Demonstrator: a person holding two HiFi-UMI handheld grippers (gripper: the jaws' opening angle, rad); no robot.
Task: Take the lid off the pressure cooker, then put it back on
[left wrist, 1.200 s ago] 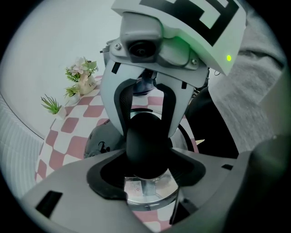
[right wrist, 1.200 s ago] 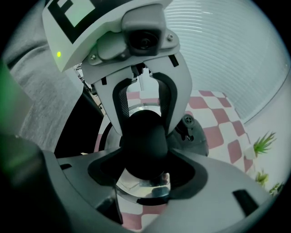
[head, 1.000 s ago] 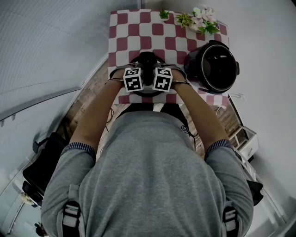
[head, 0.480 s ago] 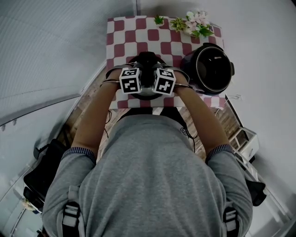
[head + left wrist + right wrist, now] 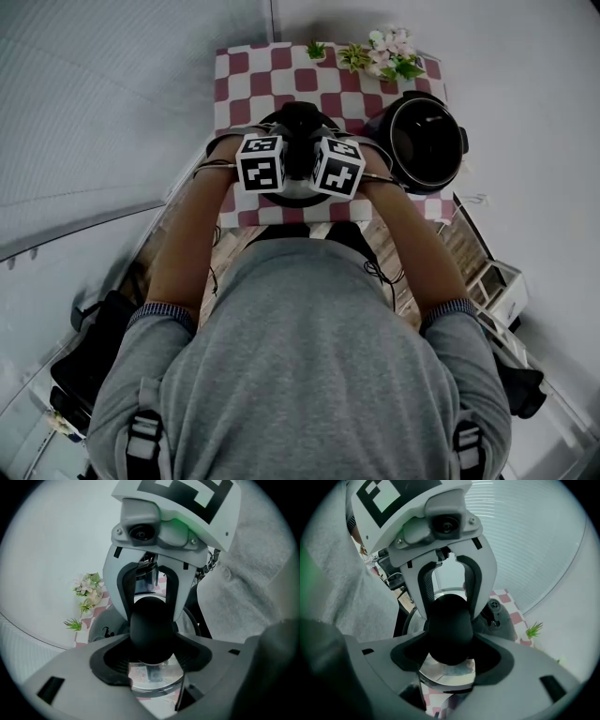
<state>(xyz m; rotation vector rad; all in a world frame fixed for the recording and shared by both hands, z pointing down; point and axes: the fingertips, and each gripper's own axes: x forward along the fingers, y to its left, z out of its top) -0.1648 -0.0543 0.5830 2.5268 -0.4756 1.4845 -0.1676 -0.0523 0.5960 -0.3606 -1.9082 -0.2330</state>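
Observation:
The lid (image 5: 298, 192) hangs in the air over the front of the checkered table (image 5: 246, 75), its black knob (image 5: 298, 122) pointing away from me. My left gripper (image 5: 151, 641) and right gripper (image 5: 449, 641) face each other and are both shut on that knob (image 5: 151, 627) (image 5: 449, 625). Beneath the knob the lid's shiny surface (image 5: 152, 679) (image 5: 445, 674) shows. The open pressure cooker pot (image 5: 427, 141) stands at the table's right, apart from the lid, dark inside. Each gripper's marker cube (image 5: 262, 162) (image 5: 337, 167) hides its jaws in the head view.
Flowers (image 5: 392, 47) and small green plants (image 5: 316, 49) line the table's far edge. Cables trail off the table's right edge toward a white box (image 5: 502, 286) on the floor. A dark bag (image 5: 89, 347) lies on the floor at my left.
Both grippers have risen together with the lid by its knob, up from the tabletop toward the camera. The pot has stayed in place.

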